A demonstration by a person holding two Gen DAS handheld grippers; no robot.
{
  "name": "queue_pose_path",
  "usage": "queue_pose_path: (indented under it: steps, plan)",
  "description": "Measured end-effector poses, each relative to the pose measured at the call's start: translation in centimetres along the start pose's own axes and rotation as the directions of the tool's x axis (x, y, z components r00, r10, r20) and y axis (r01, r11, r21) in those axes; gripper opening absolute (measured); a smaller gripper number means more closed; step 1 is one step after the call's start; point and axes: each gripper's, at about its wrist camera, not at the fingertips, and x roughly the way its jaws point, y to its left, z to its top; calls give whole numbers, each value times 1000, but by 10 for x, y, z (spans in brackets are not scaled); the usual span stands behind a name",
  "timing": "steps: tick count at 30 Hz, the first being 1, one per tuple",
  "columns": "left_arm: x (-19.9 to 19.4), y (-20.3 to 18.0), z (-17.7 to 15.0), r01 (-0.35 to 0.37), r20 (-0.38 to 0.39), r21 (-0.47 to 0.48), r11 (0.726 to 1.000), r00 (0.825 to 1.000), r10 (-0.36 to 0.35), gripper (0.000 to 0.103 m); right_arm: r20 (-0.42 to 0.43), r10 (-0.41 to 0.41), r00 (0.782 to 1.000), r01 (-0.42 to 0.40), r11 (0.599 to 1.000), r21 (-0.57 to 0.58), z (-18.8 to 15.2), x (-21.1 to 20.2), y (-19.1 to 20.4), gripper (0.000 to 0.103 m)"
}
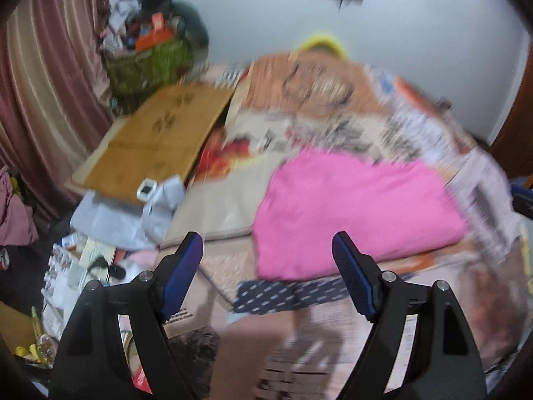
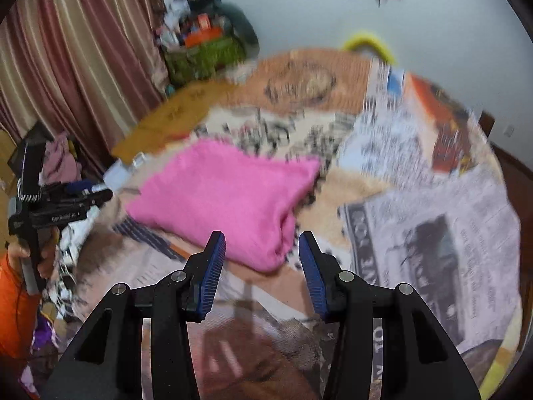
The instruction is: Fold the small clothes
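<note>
A pink cloth lies folded in a rough rectangle on a newspaper-covered surface; it also shows in the right wrist view. A dark blue patterned cloth lies just in front of it. My left gripper is open and empty, hovering in front of the pink cloth. My right gripper is open and empty, just short of the pink cloth's near right corner. The left gripper also shows at the left of the right wrist view, held in a hand. Both views are motion-blurred.
A flat cardboard sheet lies to the left. A green bag full of clutter stands by the striped curtain. Papers and small items litter the floor at left. A white wall is behind.
</note>
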Motion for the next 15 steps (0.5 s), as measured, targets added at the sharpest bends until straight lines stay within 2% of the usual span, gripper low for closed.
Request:
queue_pose_path:
  steps: [3, 6, 11, 15]
  plan:
    - [-46, -16, 10, 39, 114, 11, 999, 993, -40, 80, 108, 17, 994, -14, 1000, -24, 8, -32, 17, 42]
    - [-91, -30, 17, 81, 220, 24, 996, 972, -85, 80, 202, 39, 979, -29, 998, -52, 15, -62, 33, 42]
    - [-160, -51, 13, 149, 367, 51, 988, 917, -157, 80, 345, 77, 935, -45, 994, -100, 14, -112, 62, 42]
    - [-206, -64, 2, 141, 467, 78, 987, 869, -161, 80, 440, 85, 894, -27, 990, -136, 8, -144, 83, 42]
